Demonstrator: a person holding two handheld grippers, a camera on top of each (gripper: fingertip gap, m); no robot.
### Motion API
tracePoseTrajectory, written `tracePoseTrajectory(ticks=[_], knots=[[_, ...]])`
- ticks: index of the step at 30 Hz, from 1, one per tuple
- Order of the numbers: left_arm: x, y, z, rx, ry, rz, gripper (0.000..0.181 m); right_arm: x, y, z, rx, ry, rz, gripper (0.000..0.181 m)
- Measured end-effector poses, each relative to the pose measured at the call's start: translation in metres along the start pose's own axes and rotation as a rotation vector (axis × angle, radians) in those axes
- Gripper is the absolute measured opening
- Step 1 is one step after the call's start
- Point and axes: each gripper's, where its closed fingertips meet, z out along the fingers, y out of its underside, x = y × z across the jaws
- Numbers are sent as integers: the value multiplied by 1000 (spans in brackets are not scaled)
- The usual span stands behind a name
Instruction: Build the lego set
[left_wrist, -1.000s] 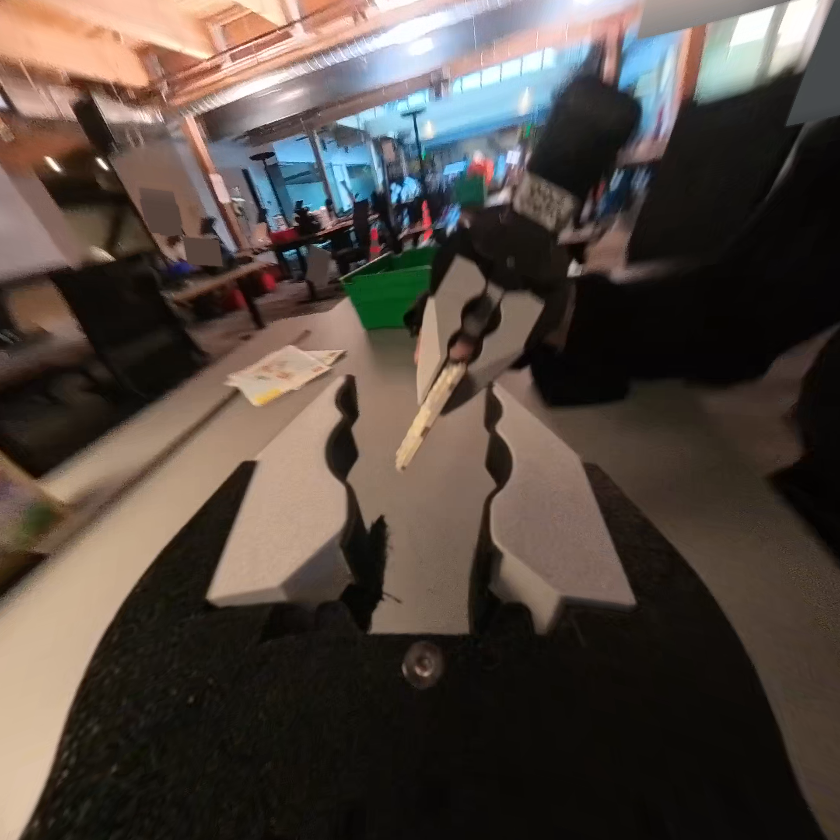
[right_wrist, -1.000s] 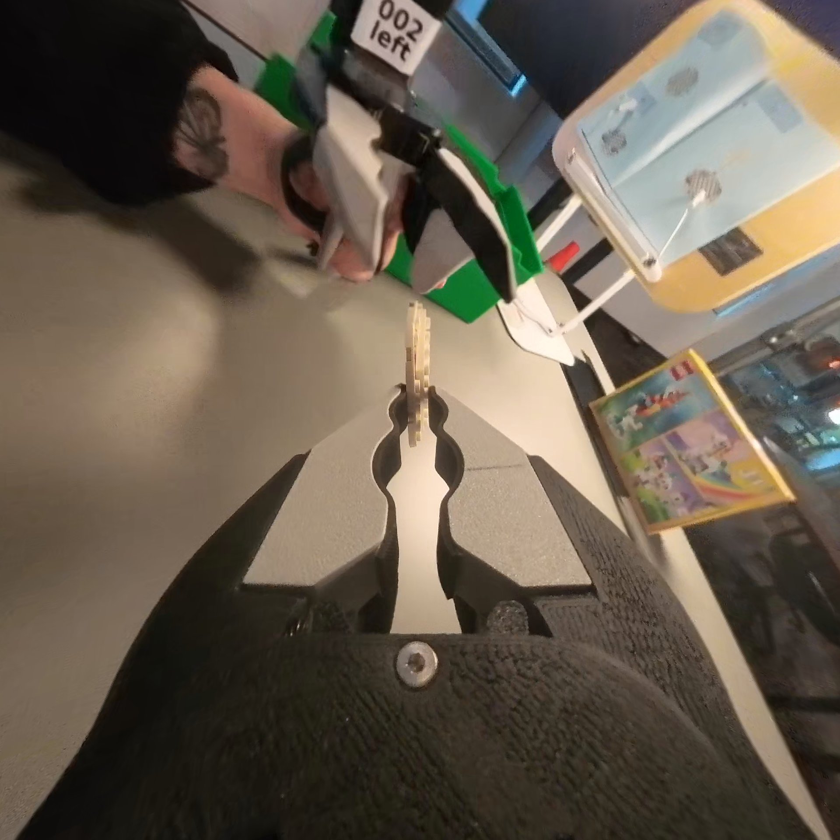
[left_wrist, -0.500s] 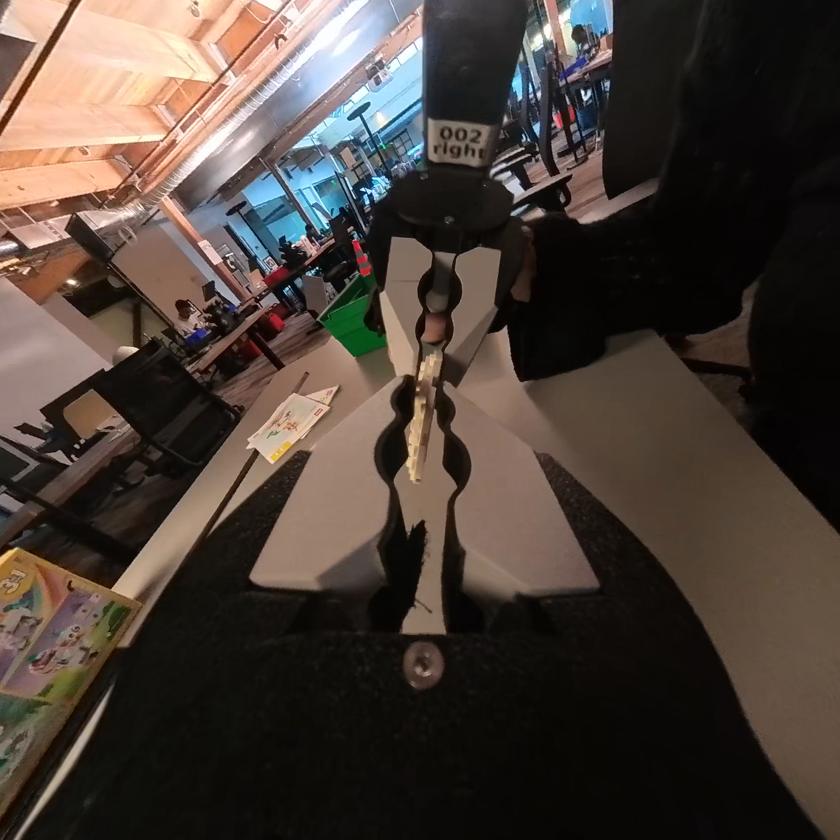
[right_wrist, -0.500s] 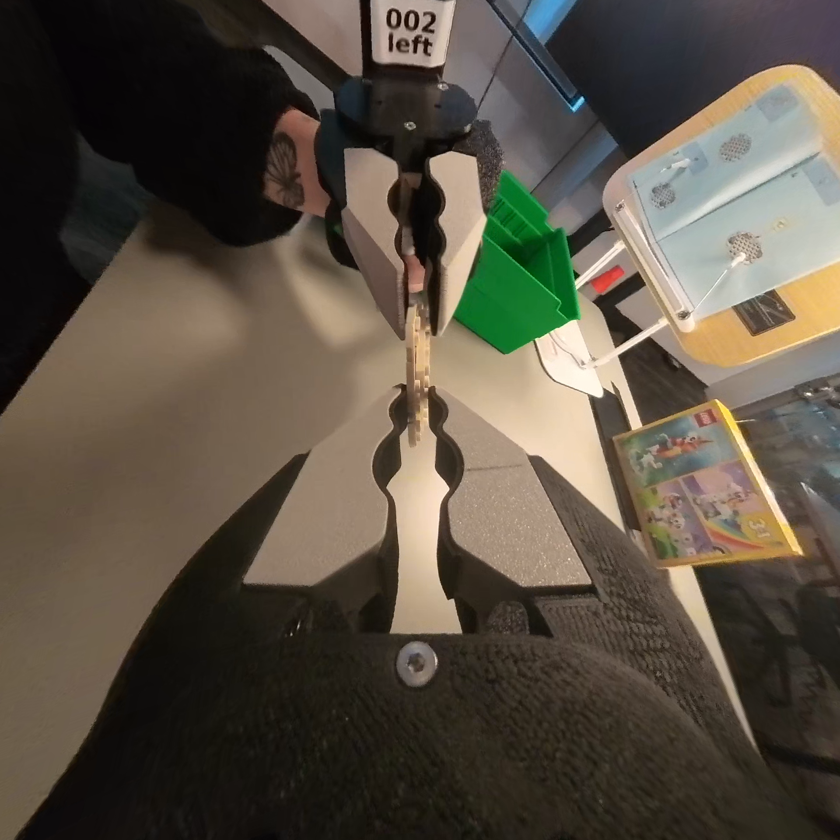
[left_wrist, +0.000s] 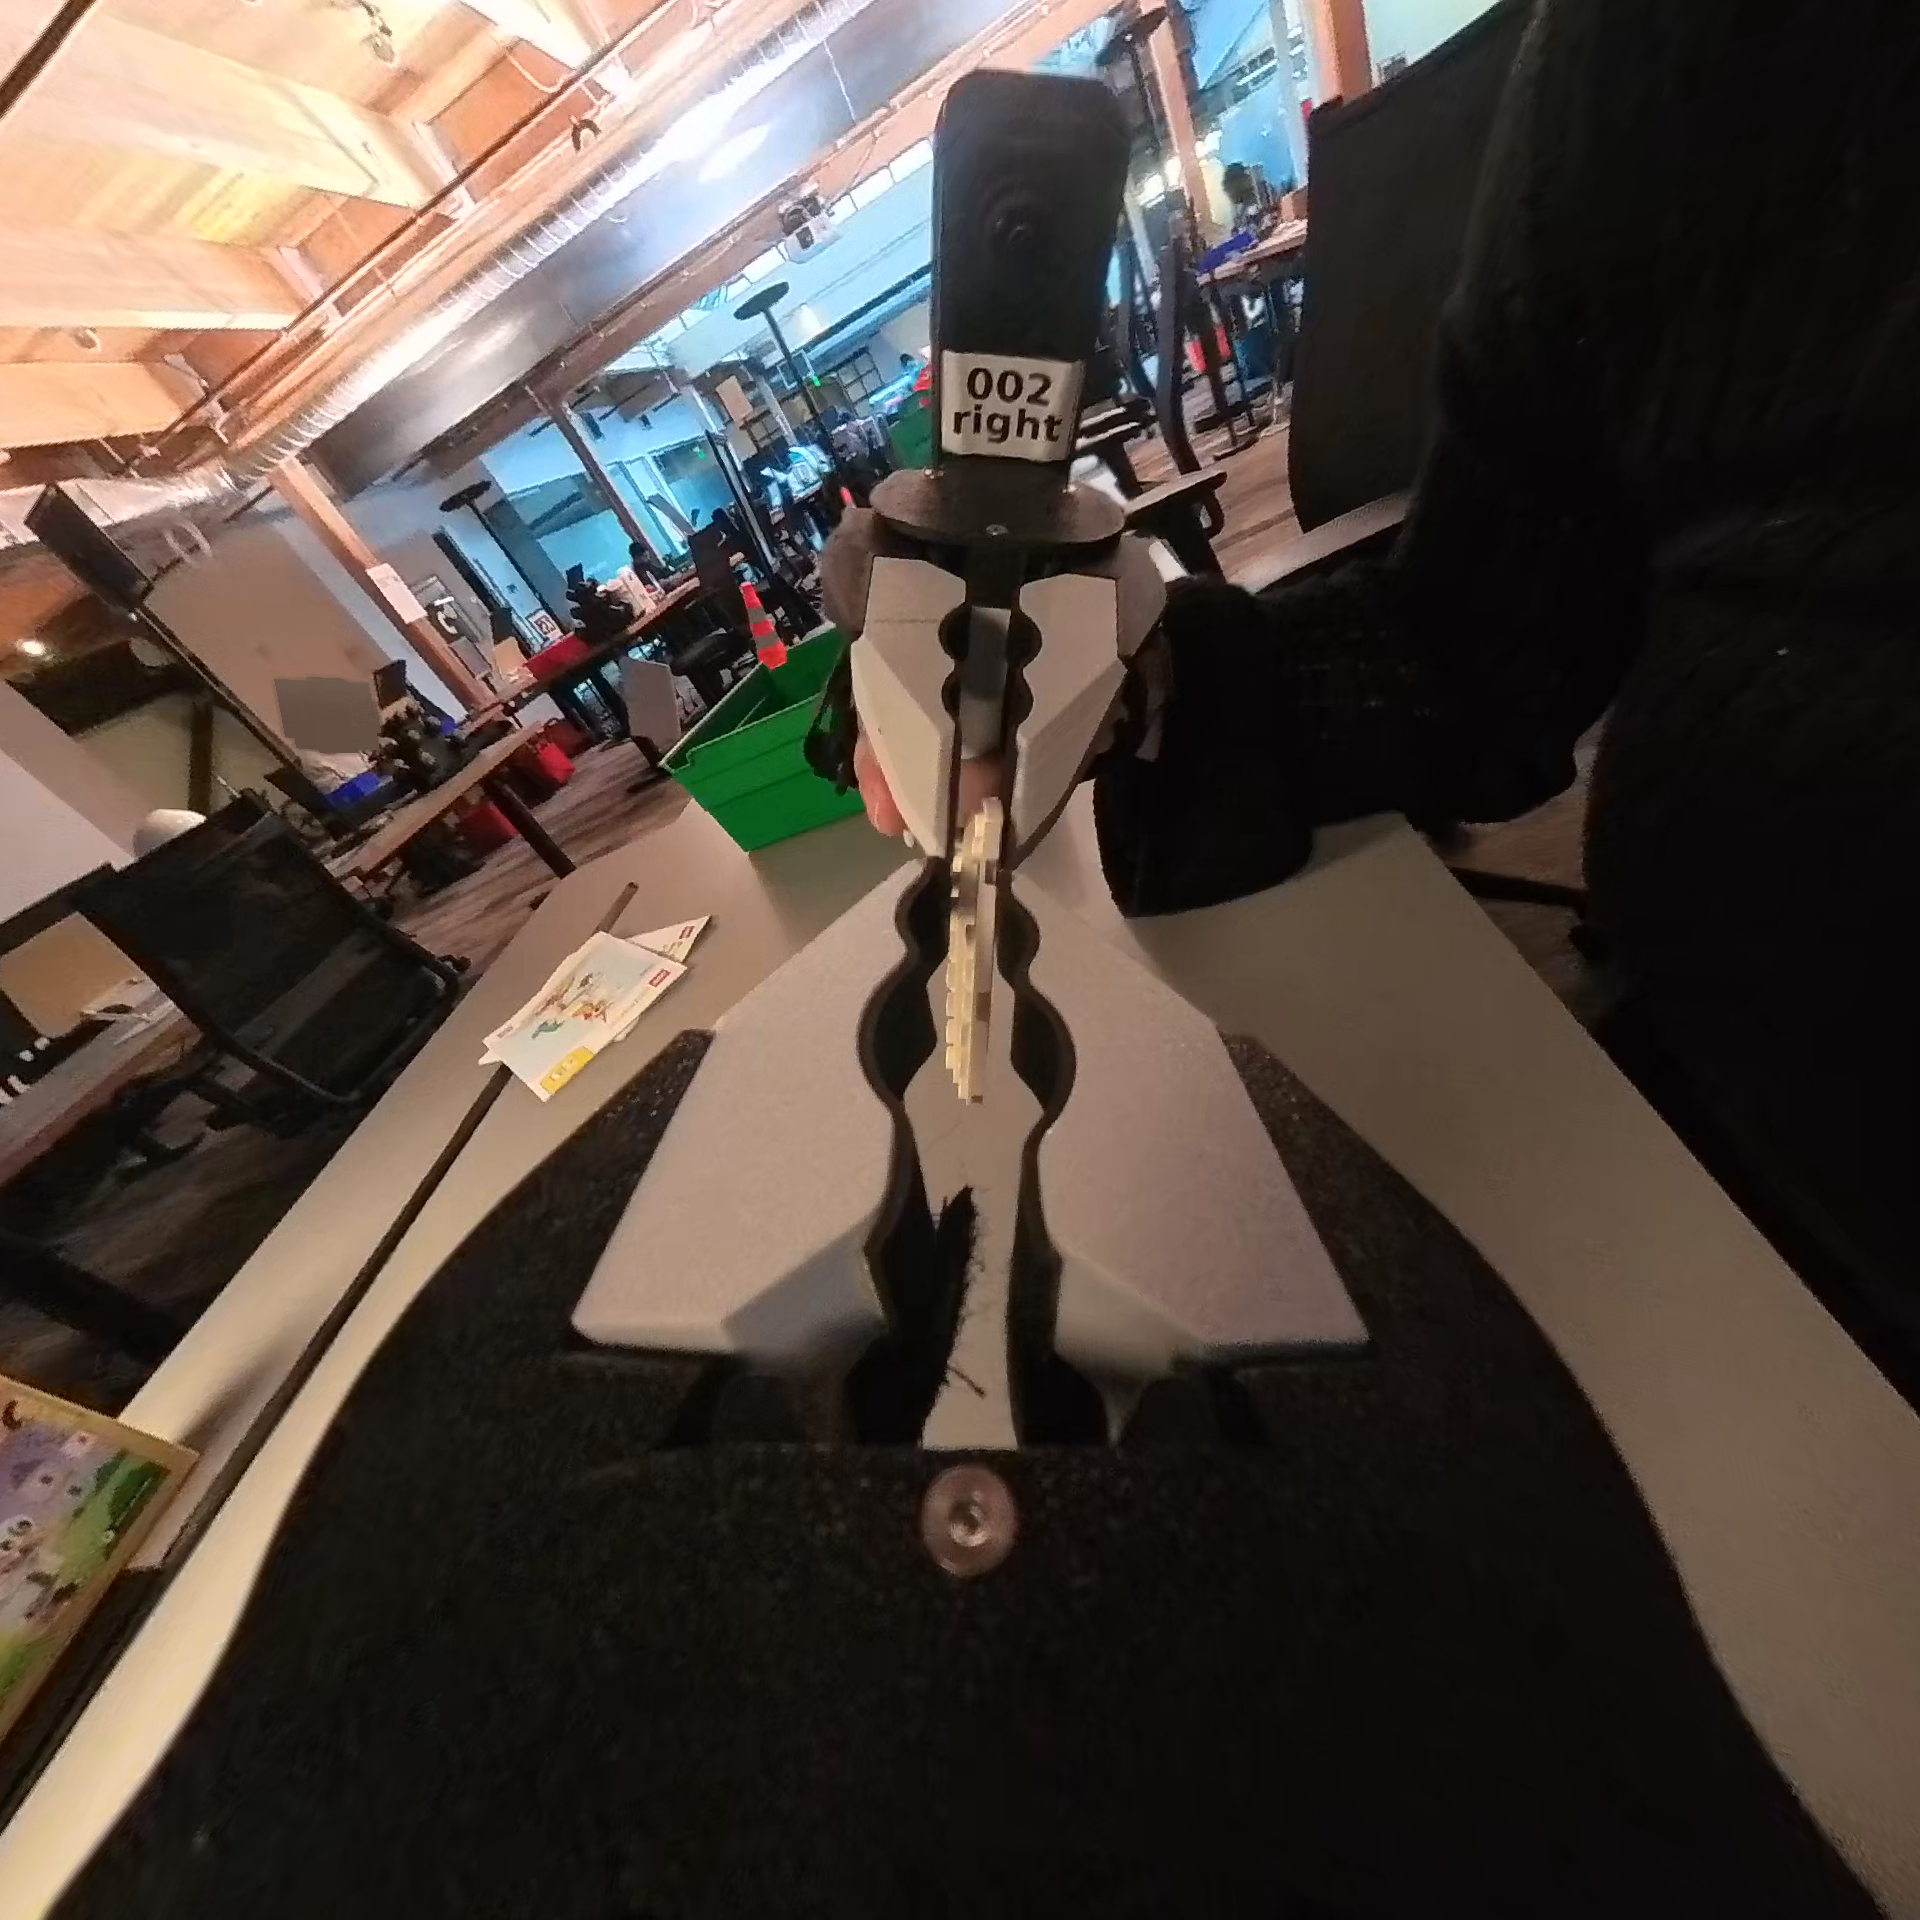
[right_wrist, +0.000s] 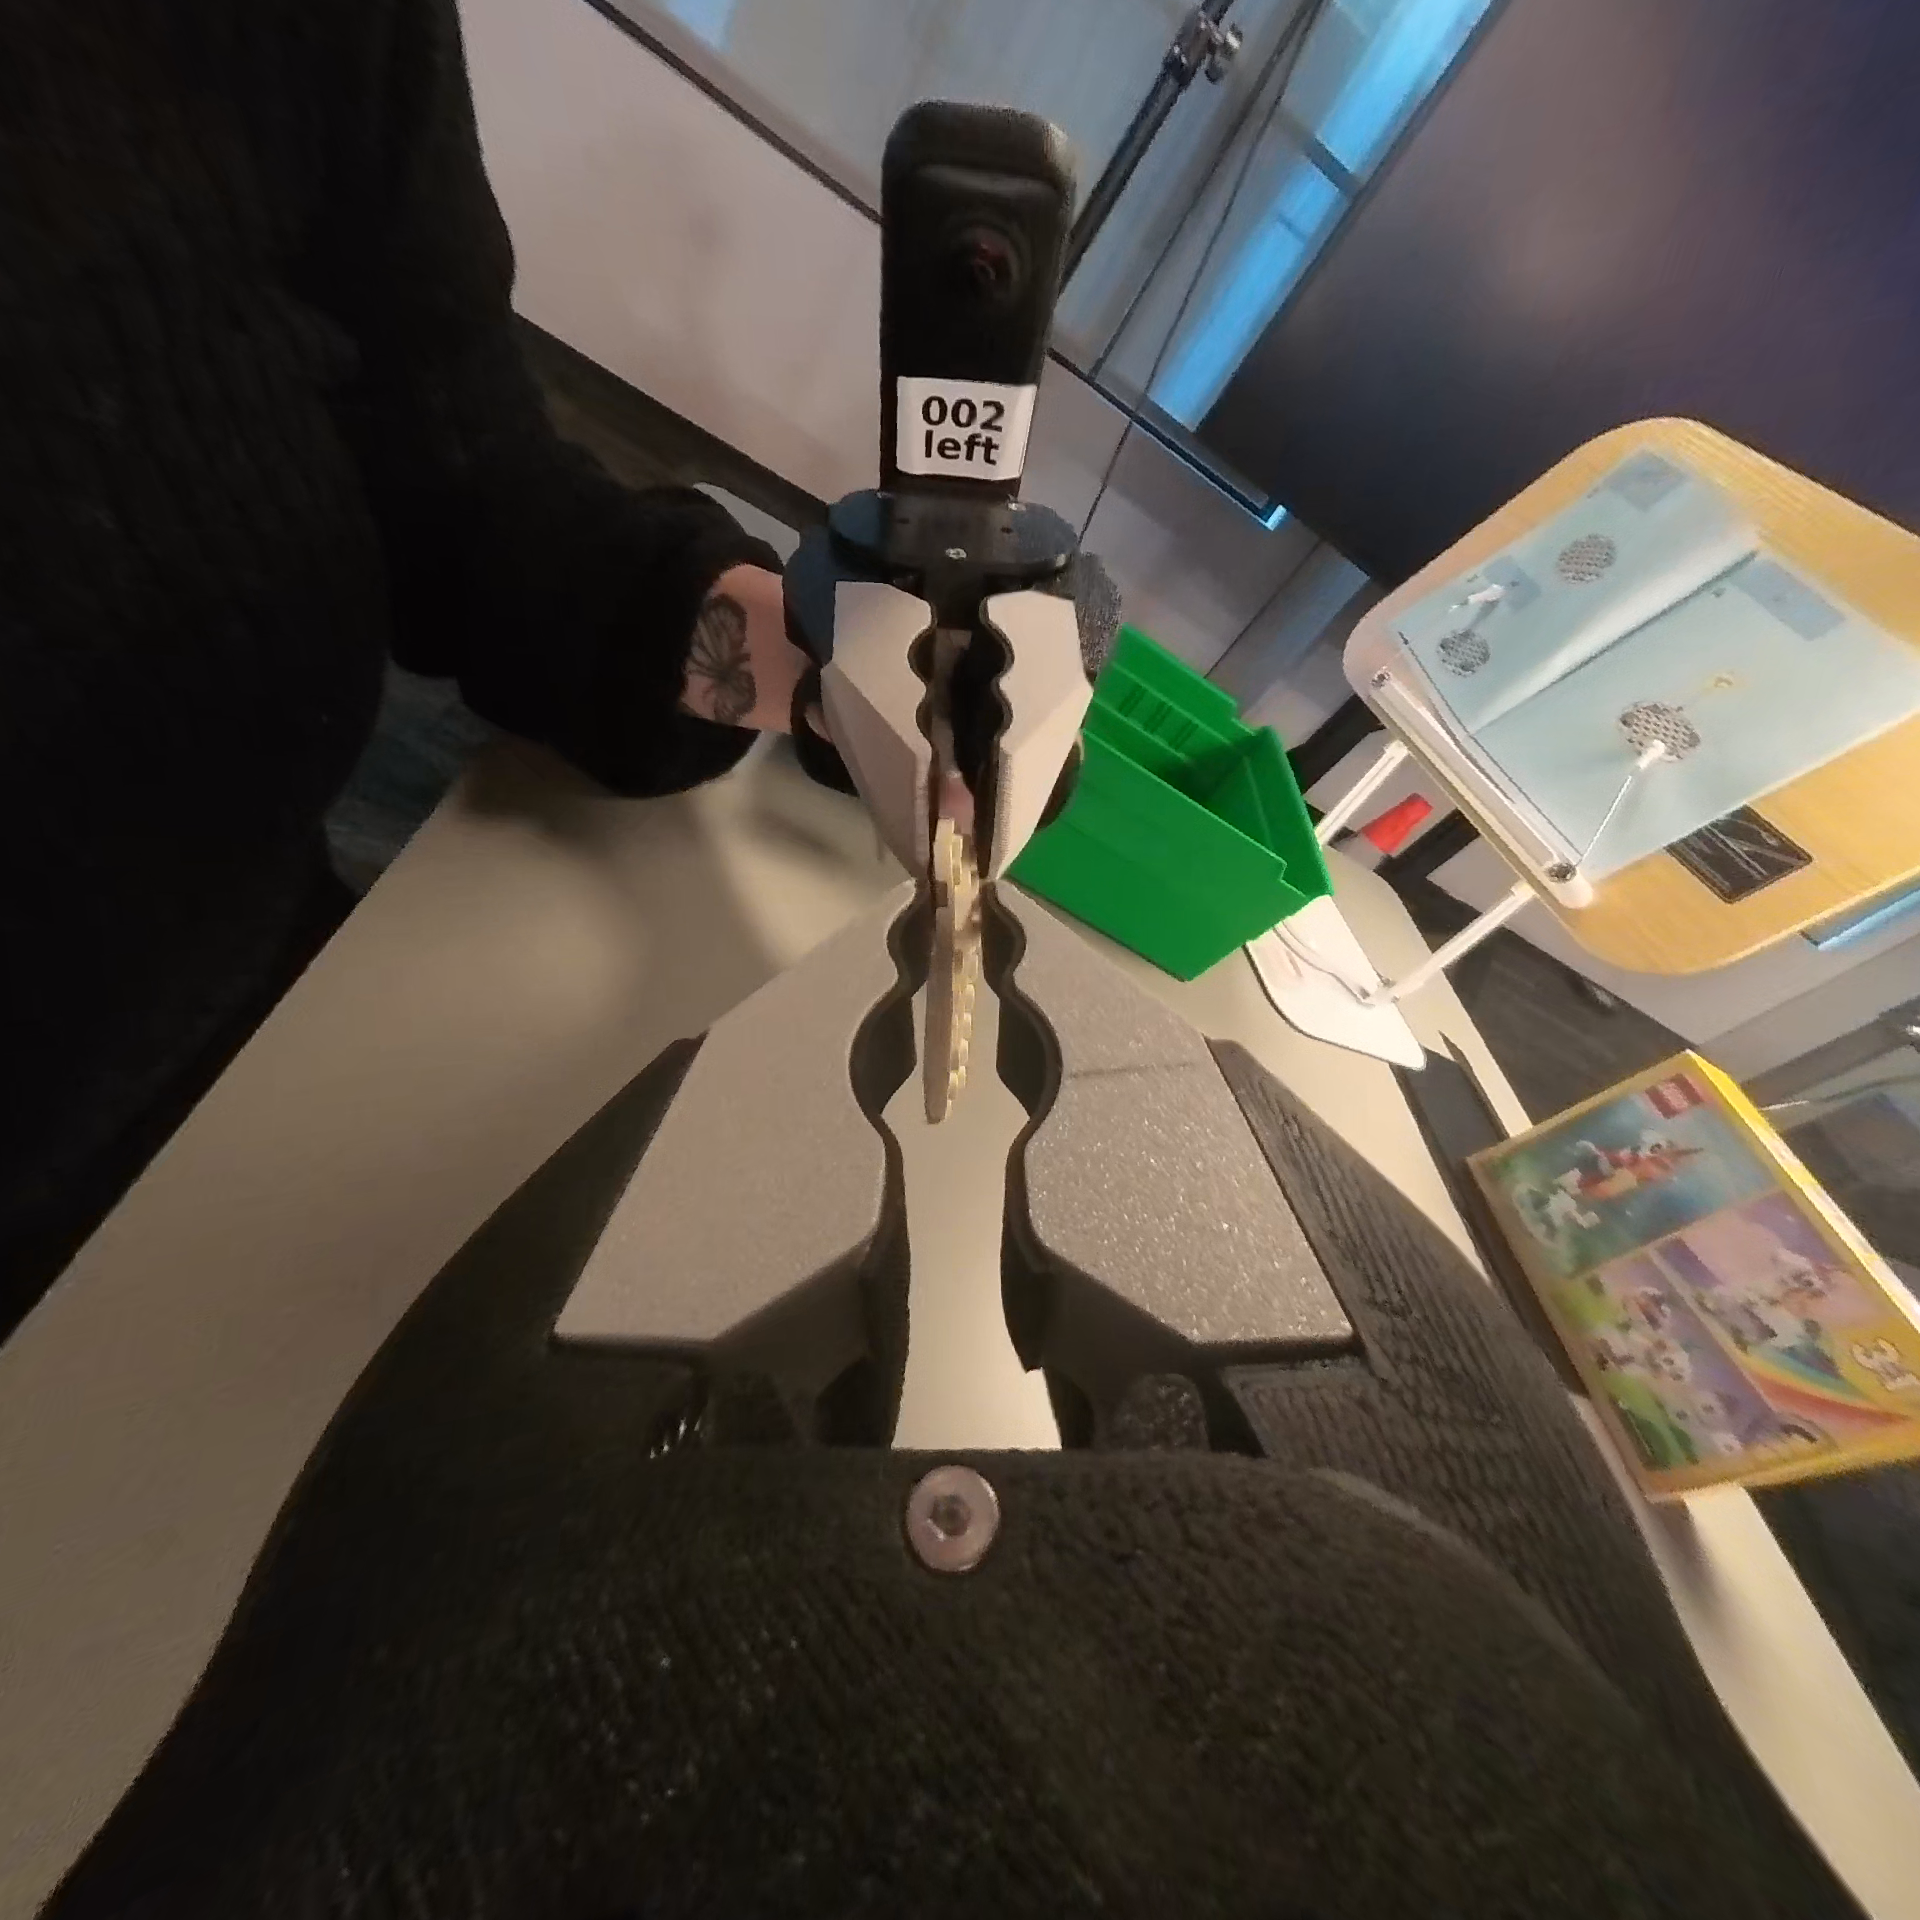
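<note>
A thin cream lego plate assembly (left_wrist: 975, 966) stands edge-on between both grippers, above the grey table (left_wrist: 1455, 1039). My left gripper (left_wrist: 971, 878) is shut on one end of it, pads against its two faces. My right gripper (right_wrist: 951, 888) is shut on the other end of the plate (right_wrist: 951, 997). The two grippers face each other tip to tip. The right gripper also shows in the left wrist view (left_wrist: 977, 821), and the left gripper shows in the right wrist view (right_wrist: 951, 842). A hand and black sleeve hold each one.
A green bin (left_wrist: 764, 764) stands on the table behind the grippers; it also shows in the right wrist view (right_wrist: 1174, 842). A paper leaflet (left_wrist: 592, 1003) lies at the left. The lego box (right_wrist: 1704, 1278) lies at the right edge. A stand with an open booklet (right_wrist: 1652, 665) is beyond. Only a small space, under 4 cm, lies between the two pairs of fingers.
A second ago my left gripper was open and apart from the plate in my right gripper. It moved in and shut on the plate's free end. The grippers now stand tip to tip.
</note>
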Motion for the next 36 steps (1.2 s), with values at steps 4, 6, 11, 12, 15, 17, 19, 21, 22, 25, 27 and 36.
tracePoseTrajectory(ticks=[4,6,11,12,15,17,19,21,22,25,27,36], knots=[[2,-5,0,1,-13,50,5,-2,-5,-2,10,4,-22,7],[3,-6,0,-1,-13,57,5,-2,-5,-2,9,13,-31,7],[6,-5,1,-5,5,58,5,-4,-5,-3,9,10,-35,9],[6,-4,1,-6,7,57,5,-4,-4,-3,8,7,-30,11],[6,-4,1,-2,6,55,5,-6,-4,-3,10,-1,-24,7],[4,-6,1,6,-11,59,5,-5,-4,-3,10,8,-25,7],[1,-9,1,17,-34,62,5,-1,-6,-3,24,30,-16,6],[0,-12,0,23,-51,64,4,2,-8,-3,37,53,-6,6],[-1,-13,0,28,-60,63,4,3,-9,-3,43,61,-5,6],[-2,-16,0,36,-65,57,4,5,-11,-3,59,74,0,6],[-3,-16,-1,39,-65,49,3,6,-12,-3,64,82,-7,6],[-11,-18,-2,45,-127,67,3,13,-13,-2,63,146,-31,5]])
